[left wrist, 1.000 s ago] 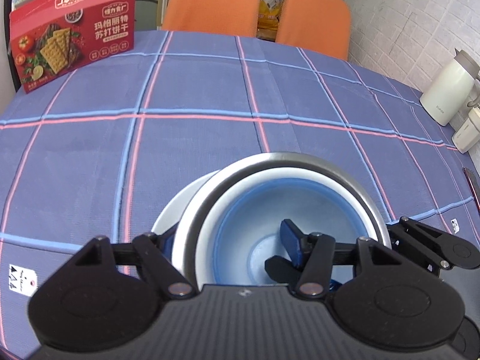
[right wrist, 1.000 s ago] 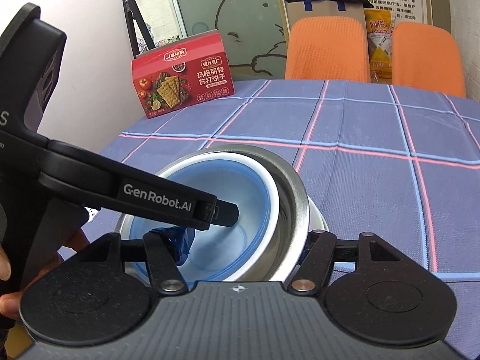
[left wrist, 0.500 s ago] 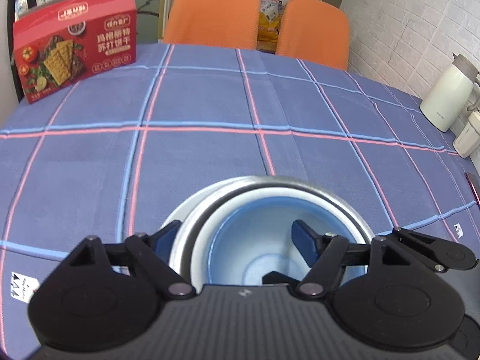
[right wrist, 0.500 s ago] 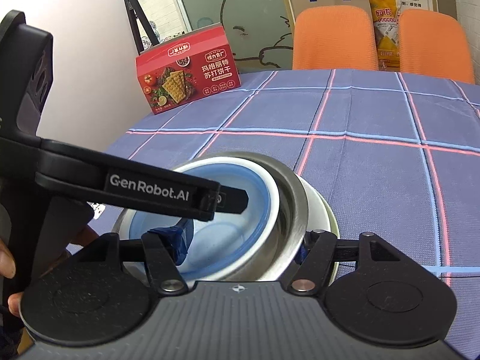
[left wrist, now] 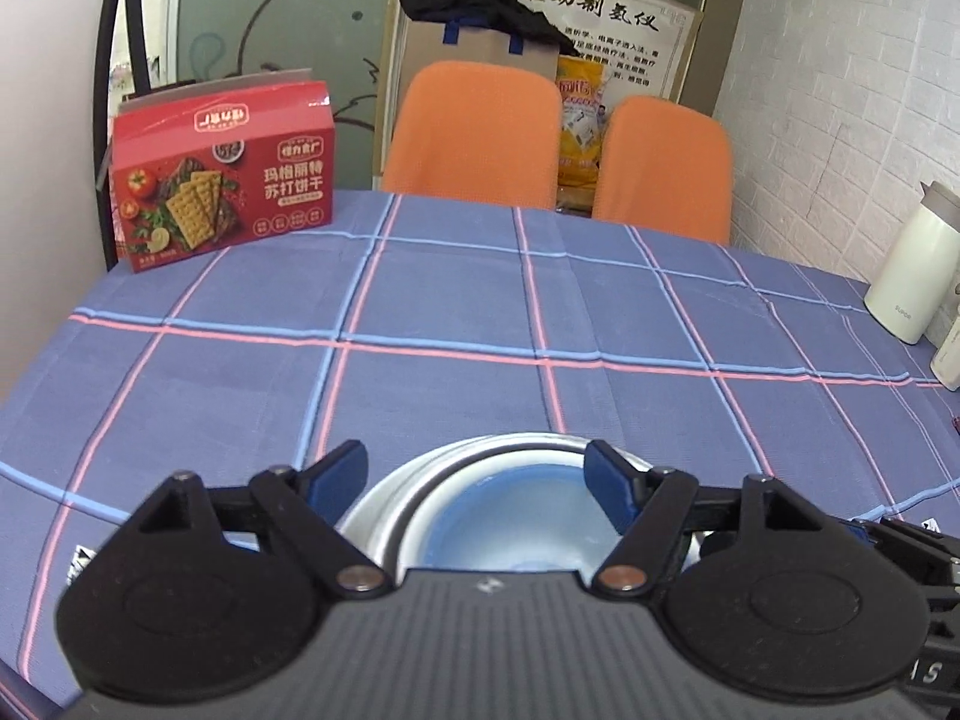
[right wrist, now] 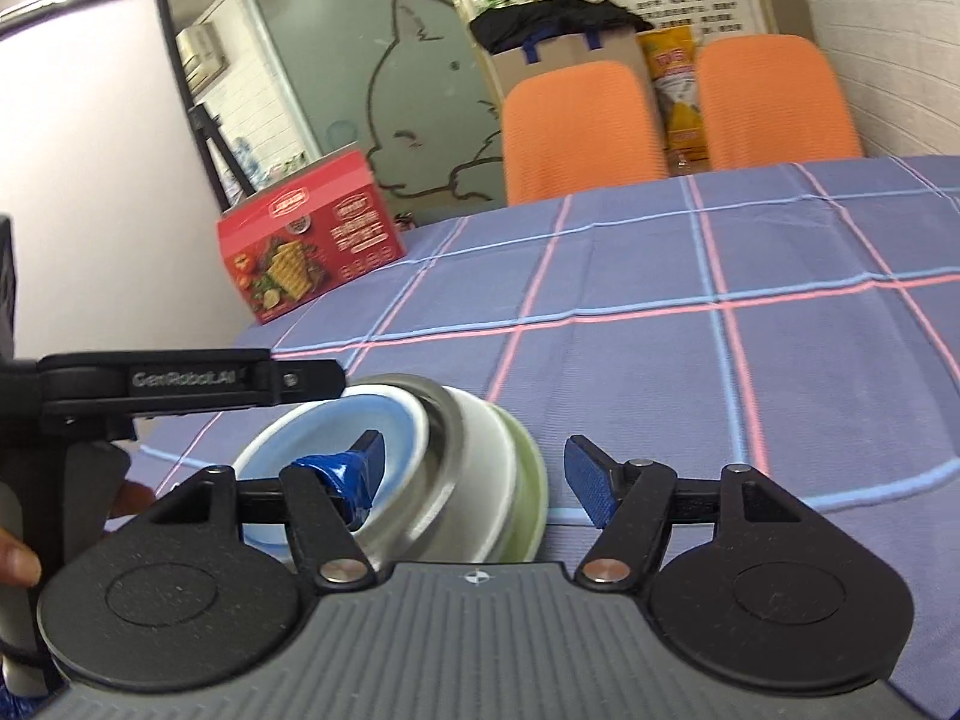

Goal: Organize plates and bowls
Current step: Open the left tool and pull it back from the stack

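The black bar of the left gripper (right wrist: pixel 336 381) reads "GenRobot.AI" in the right wrist view, where it reaches in above the bowl stack (right wrist: pixel 420 468) from the stack's left; a person's fingers (right wrist: pixel 15 558) show at the frame's left edge by its handle. The red cracker box (left wrist: pixel 222 195), well behind the stack and to its left on the plaid tablecloth (left wrist: pixel 480 324), carries Chinese lettering and a picture of crackers with a tomato. A white jug (left wrist: pixel 912 270), far to the stack's right at the cloth's edge, bears small grey lettering too small to read. Behind the table, beyond the stack, two orange chairs (left wrist: pixel 474 132) stand side by side, with a yellow printed bag (left wrist: pixel 579 132) between them and a wall poster (left wrist: pixel 600 9) of large Chinese characters above. The stack sits on the cloth at its near edge: a blue bowl (right wrist: pixel 336 438) nested in a steel bowl (right wrist: pixel 444 450), then a white one (right wrist: pixel 486 468) and a green rim (right wrist: pixel 534 480) outermost. The right gripper (right wrist: pixel 474 468) stands wide open around the stack, one blue pad inside the blue bowl, the other clear of the green rim. From its own camera the left gripper also stands wide open, its blue pads (left wrist: pixel 336 474) spread above the stack and holding nothing.
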The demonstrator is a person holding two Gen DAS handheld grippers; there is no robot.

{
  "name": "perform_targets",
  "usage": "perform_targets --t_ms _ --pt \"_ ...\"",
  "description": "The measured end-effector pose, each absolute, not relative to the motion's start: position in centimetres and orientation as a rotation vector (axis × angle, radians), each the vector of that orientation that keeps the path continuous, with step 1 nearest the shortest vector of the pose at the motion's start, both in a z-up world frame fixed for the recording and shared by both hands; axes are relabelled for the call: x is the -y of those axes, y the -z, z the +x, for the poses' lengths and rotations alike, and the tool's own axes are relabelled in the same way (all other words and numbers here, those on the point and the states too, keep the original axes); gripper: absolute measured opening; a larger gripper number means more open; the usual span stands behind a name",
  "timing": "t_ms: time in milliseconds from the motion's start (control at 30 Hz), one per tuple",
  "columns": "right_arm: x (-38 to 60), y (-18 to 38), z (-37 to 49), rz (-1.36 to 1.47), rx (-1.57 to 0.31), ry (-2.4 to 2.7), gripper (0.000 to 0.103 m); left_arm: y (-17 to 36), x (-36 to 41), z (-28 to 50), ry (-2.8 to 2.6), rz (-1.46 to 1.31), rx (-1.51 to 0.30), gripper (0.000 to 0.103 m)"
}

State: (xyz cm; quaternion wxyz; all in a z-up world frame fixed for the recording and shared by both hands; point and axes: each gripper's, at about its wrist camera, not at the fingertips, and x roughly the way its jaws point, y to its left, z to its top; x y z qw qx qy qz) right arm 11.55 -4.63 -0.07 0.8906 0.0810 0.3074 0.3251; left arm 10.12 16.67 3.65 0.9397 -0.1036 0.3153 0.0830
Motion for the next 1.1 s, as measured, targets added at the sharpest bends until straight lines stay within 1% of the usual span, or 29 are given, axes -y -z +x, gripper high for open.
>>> perform_targets --t_ms 233,567,900,1100 --pt "7.9 0.9 10.8 0.252 -0.637 -0.592 0.053 -3.7 -14.8 8.4 -0.164 -0.203 -0.627 0.072" --pt "8.3 0.4 6.9 0.193 -0.618 -0.537 0.055 -5.1 -12.3 3.1 -0.168 -0.159 -0.545 0.073" --pt "9.7 1.1 2.5 0.19 -0.574 -0.502 0.058 -4.2 -9.7 -1.5 -0.155 -0.095 -0.5 0.073" --pt "10.6 1.5 0.1 0.205 -0.546 -0.487 0.058 -3.0 -8.1 -3.4 -0.12 -0.08 -0.523 0.073"
